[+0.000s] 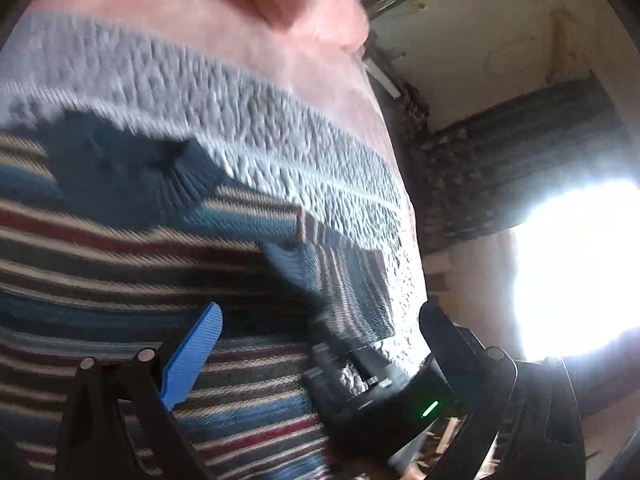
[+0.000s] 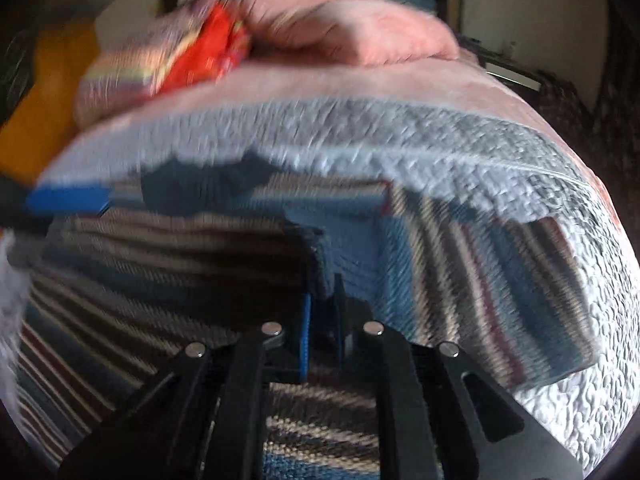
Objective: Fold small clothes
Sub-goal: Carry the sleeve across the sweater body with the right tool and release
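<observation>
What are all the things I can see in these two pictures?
Striped sweater: one, blue, maroon, cream and dark stripes with a dark blue collar, spread on the grey cloth.
Grey cloth: one, textured, under the sweater.
Pink blanket: one, covering the bed beyond the grey cloth.
Pink pillows: two it seems, stacked at the far end.
Clothes pile: one, red and multicoloured, far left; blurred.
Bright window: one, white glare, in the left camera.
Left gripper: one, blue and black fingers apart above the sweater.
Right gripper: one, fingers closed on a sweater fold.
</observation>
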A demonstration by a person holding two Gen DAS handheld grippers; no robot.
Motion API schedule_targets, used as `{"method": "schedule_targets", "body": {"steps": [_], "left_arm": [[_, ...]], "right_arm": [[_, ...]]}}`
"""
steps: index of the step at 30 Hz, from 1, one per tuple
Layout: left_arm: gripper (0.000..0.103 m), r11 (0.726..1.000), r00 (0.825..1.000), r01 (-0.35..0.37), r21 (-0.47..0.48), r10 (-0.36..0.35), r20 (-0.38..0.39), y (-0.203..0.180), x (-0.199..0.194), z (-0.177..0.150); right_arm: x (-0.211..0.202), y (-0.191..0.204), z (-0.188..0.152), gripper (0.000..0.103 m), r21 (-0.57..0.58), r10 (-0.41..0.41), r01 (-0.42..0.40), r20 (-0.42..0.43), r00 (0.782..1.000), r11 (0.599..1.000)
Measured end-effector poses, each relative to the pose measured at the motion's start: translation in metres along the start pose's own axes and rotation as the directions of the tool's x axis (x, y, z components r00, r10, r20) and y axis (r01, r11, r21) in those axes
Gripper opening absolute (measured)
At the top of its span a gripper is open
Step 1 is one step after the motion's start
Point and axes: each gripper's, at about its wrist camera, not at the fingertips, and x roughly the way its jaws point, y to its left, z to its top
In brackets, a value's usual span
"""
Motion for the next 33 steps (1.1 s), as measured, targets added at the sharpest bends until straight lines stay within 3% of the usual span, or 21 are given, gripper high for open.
{"method": "schedule_targets", "body": {"steps": [3,5,7,10,15,18,19,21,23,28,33], "left_arm": [[0.099,0.995,0.997,0.049,-0.091,-0.054,-0.055,0.02,0.032,0.001],[0.099,0.986,0.993,0.07,-0.15,-0.083,-0.079,0.033,0.051,-0.002],[0.099,0.977,0.989,0.07,-0.201,-0.093,-0.111,0.043,0.067,-0.006],[0.099,0.966,0.982,0.071,-0.25,-0.112,-0.153,0.049,0.087,-0.012],[0.099,0.959,0.981,0.018,-0.284,-0.072,-0.182,0.057,0.109,-0.015],[0.095,0.964,0.985,0.009,-0.264,-0.054,-0.165,0.052,0.112,-0.01],[0.09,0.968,0.986,0.005,-0.251,-0.047,-0.162,0.049,0.113,-0.009],[0.033,0.974,0.98,-0.025,-0.227,-0.022,-0.2,0.046,0.12,-0.006],[0.011,0.975,0.973,-0.1,-0.199,0.055,-0.222,0.043,0.126,-0.005],[0.007,0.98,0.981,-0.093,-0.174,0.06,-0.186,0.03,0.113,0.003],[0.006,0.994,0.992,-0.062,-0.089,0.052,-0.111,0.003,0.064,0.026]], "right_arm": [[0.008,0.005,-0.016,0.024,-0.009,0.033,-0.033,-0.025,0.999,0.999],[0.0,0.003,-0.024,0.044,0.015,0.066,-0.066,-0.006,0.998,0.998],[-0.016,0.001,-0.033,0.049,0.036,0.08,-0.081,0.031,0.996,0.996],[-0.045,-0.007,-0.055,0.053,0.113,0.105,-0.113,0.073,0.992,0.987],[-0.066,-0.017,-0.094,0.056,0.318,0.193,-0.222,0.122,0.974,0.922],[-0.066,-0.015,-0.098,0.056,0.336,0.24,-0.277,0.148,0.959,0.9],[-0.067,-0.014,-0.099,0.056,0.325,0.251,-0.292,0.161,0.954,0.9],[-0.068,-0.012,-0.102,0.056,0.315,0.258,-0.303,0.177,0.95,0.9],[-0.066,-0.009,-0.105,0.056,0.309,0.267,-0.31,0.174,0.948,0.899],[-0.068,-0.005,-0.108,0.056,0.289,0.272,-0.315,0.181,0.945,0.904],[-0.065,-0.007,-0.107,0.056,0.301,0.282,-0.328,0.186,0.941,0.896]]}}
